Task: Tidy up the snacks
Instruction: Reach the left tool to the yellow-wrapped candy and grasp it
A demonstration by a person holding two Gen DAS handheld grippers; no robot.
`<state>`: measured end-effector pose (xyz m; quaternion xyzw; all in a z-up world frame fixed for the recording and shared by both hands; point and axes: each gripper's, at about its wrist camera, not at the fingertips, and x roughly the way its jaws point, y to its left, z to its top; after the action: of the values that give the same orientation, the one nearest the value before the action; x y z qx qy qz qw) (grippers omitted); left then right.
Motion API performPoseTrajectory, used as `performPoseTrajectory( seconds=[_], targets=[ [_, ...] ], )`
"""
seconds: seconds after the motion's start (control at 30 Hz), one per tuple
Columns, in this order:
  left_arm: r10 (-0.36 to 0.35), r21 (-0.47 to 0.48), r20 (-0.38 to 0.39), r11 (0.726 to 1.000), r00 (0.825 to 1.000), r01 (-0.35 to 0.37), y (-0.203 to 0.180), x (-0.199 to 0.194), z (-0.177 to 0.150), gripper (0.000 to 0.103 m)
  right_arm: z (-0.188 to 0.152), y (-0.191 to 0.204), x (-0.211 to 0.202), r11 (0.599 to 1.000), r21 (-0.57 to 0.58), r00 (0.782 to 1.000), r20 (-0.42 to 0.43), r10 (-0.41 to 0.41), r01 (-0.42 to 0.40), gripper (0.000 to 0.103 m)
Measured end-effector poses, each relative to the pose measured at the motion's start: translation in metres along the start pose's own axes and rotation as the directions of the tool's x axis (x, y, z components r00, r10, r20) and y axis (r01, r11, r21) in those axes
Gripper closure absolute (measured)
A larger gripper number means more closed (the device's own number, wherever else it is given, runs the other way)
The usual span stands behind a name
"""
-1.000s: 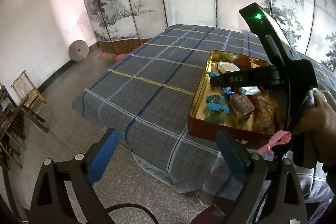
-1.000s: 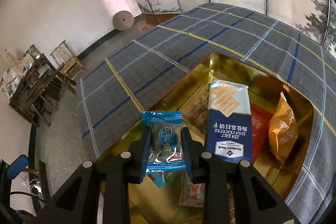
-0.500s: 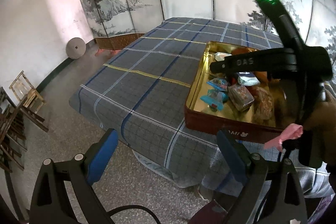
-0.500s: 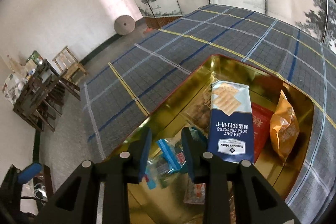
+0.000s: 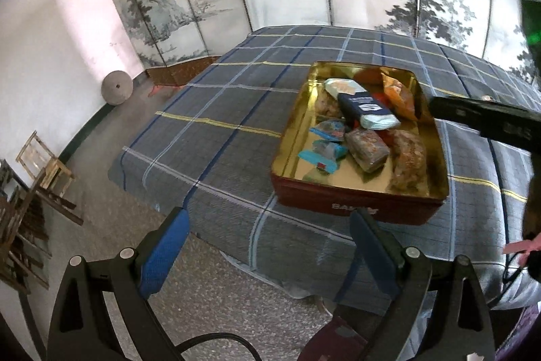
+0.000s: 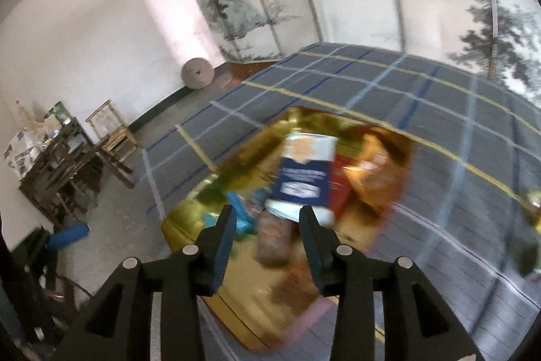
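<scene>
Snacks mostly sorted already: the tin (image 5: 358, 205) sits on the plaid-covered bench (image 5: 216, 110), near its front edge, and holds everything visible, i.e. cracker pack (image 5: 363, 105), orange bag (image 5: 397, 95), two blue candy wrappers (image 5: 326, 141), clear-wrapped bars (image 5: 367, 148) and a red pack half hidden under the crackers. No loose snack shows on the cloth in the left view; in the right view something yellowish sits at the far right edge of the bench, too blurred to name, so possibly one item left. Right tongs (image 6: 267, 225) have just been opening, jaws now partly apart with nothing between them, hovering over the tin's near end; right view is motion-blurred. Blue candy looks dropped in the tin, judged from how it lies beside the other wrappers. Left tongs (image 5: 267, 242) wide apart, empty, off the bench's front edge over the floor. Readable text: "BA..." on the tin's red front wall, rest cut off by the left finger; cracker pack has a white label panel, text too small; letters on the right tool's arm blurred.
</scene>
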<state>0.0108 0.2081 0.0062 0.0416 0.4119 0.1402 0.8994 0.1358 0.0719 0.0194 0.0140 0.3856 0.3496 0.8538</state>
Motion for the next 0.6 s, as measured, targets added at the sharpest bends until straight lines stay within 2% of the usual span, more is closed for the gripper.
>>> performPoseTrajectory(
  seconds=[0.13,0.23,0.4,0.6],
  targets=[
    [-0.013,0.031,-0.003,0.999,1.0,0.013,-0.012,-0.003,0.004,0.009,-0.02,-0.033,-0.035,0.995,0.014,0.995,0.033,-0.094,0.094,0.062],
    [-0.019,0.061,-0.006,0.998,1.0,0.019,-0.025,-0.005,0.006,0.009,-0.038,-0.066,-0.062,0.981,0.044,0.981,0.05,-0.19,0.188,0.059],
    [-0.033,0.122,-0.005,0.992,0.999,0.033,-0.051,-0.01,0.011,0.009,-0.066,-0.125,-0.1,0.934,0.113,0.937,0.044,-0.346,0.34,0.056],
    [-0.126,0.215,-0.023,0.968,0.992,0.128,-0.094,-0.016,0.029,0.009,-0.097,-0.189,-0.141,0.869,0.222,0.887,0.036,-0.461,0.443,0.052]
  ],
)
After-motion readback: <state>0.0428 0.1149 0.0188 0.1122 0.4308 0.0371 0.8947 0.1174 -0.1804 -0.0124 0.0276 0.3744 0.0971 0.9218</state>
